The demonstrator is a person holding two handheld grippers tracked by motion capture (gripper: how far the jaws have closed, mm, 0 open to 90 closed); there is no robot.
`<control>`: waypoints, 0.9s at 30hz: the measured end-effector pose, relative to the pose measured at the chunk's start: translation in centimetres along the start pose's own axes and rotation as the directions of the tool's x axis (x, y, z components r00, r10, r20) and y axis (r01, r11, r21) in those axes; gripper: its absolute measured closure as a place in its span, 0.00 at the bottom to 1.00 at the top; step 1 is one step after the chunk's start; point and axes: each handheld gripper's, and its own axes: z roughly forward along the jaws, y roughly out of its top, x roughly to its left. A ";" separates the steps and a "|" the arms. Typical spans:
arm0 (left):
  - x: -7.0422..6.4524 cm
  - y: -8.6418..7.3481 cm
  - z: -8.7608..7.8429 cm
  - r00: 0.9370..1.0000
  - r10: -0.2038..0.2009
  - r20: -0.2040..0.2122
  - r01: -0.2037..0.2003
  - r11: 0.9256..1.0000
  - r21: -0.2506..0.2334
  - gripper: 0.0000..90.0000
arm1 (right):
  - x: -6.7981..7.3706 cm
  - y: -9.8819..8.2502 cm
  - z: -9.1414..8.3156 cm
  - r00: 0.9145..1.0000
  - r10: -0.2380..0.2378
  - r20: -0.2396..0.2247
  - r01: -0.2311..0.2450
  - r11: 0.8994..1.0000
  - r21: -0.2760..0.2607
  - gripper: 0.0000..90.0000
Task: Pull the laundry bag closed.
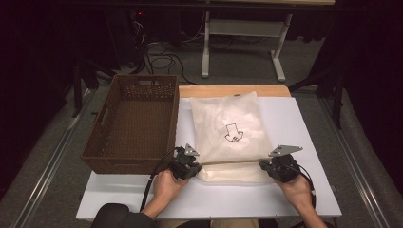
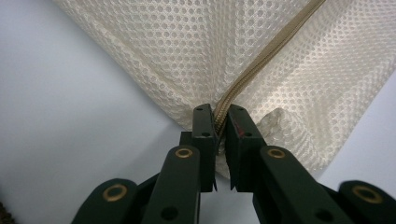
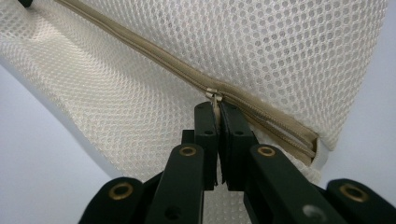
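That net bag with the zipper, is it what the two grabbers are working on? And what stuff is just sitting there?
In the job:
- mesh bag
- its zipper
- zipper pull, pinched by the right gripper
- left gripper, shut on the zipper's end

Just lying about:
- brown woven basket, beside the bag
- white table

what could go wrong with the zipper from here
1. The right gripper pinches just the small zipper pull; a hard tug might slip it free.
2. The left gripper clamps the mesh bag at the zipper's end; the mesh bunches there and could snag or tear.
3. The wicker basket stands close, so the left gripper might bump it.
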 end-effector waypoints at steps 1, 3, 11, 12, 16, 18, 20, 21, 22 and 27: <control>0.0 0.0 0.0 1.000 -0.001 0.001 0.001 1.000 0.001 0.92 | 0.0 0.0 0.0 1.000 0.002 0.003 -0.002 1.000 -0.003 0.98; 0.0 0.0 0.0 1.000 -0.002 0.001 0.002 1.000 0.001 0.92 | 0.0 0.0 -0.1 1.000 0.003 0.006 -0.003 1.000 -0.003 0.98; 0.0 0.0 0.0 1.000 -0.001 0.001 0.001 1.000 0.000 0.92 | -0.5 -0.3 -0.5 1.000 0.009 0.011 -0.009 1.000 -0.010 0.98; 0.0 0.0 0.0 1.000 -0.002 0.001 0.002 1.000 0.000 0.92 | -0.5 -0.4 -0.5 1.000 0.011 0.017 -0.011 1.000 -0.009 0.98; 0.1 0.0 0.0 1.000 0.002 0.004 -0.002 1.000 -0.002 0.92 | -0.7 -0.4 -0.7 1.000 0.011 0.019 -0.011 1.000 -0.010 0.98; 0.1 0.0 0.0 1.000 0.003 0.004 -0.003 1.000 -0.001 0.92 | -0.7 -0.4 -0.7 1.000 0.012 0.016 -0.012 1.000 -0.013 0.98; 0.1 0.0 0.0 1.000 0.003 0.005 -0.003 1.000 -0.001 0.92 | -0.7 -0.5 -0.7 1.000 0.015 0.018 -0.015 1.000 -0.016 0.98; 0.1 0.0 0.0 1.000 0.003 0.005 -0.003 1.000 -0.001 0.92 | -0.7 -0.5 -0.7 1.000 0.014 0.015 -0.014 1.000 -0.016 0.98; 0.1 0.0 0.0 1.000 0.002 0.006 -0.002 1.000 -0.001 0.92 | -0.7 -0.5 -0.8 1.000 0.018 0.014 -0.018 1.000 -0.014 0.98; 0.1 0.0 0.0 1.000 0.002 0.005 -0.002 1.000 -0.002 0.92 | -1.0 -0.5 -1.0 1.000 0.018 0.024 -0.018 1.000 -0.016 0.98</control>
